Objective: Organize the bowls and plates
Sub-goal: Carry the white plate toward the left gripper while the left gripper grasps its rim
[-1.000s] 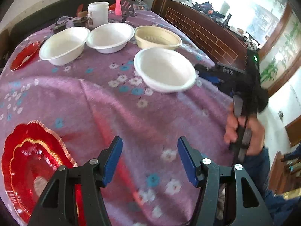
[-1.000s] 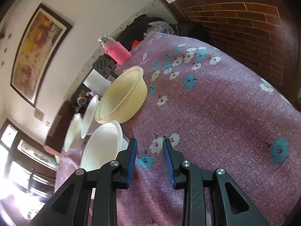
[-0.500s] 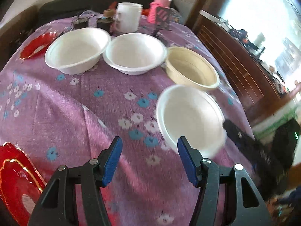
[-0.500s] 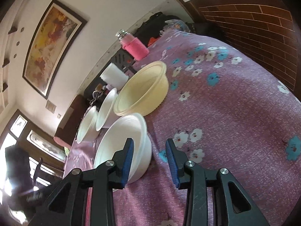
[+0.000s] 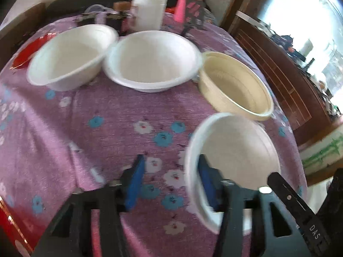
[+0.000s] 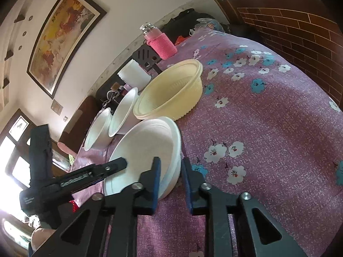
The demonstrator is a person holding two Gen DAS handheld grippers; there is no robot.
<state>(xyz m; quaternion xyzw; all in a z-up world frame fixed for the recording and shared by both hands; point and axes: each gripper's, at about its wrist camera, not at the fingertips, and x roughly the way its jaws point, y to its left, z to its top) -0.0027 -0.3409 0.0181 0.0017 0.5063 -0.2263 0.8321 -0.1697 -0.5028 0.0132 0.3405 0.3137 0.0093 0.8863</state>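
Left gripper (image 5: 170, 178): fingers spread wide, its right finger inside the near white bowl (image 5: 233, 162), the rim between the fingers – not clenched.
Right gripper (image 6: 170, 183): fingers parted, straddling the same bowl's (image 6: 148, 147) rim; contact cannot be told.
Near white bowl: on the purple floral tablecloth (image 5: 107, 132), just beside the cream bowl (image 5: 233, 87).
Other white bowls (image 5: 152, 60) (image 5: 70, 53): side by side, farther back.
Red plate (image 5: 12, 222): at the near left edge.
Behind – a white jar (image 5: 149, 11) and pink bottle (image 6: 159, 40).
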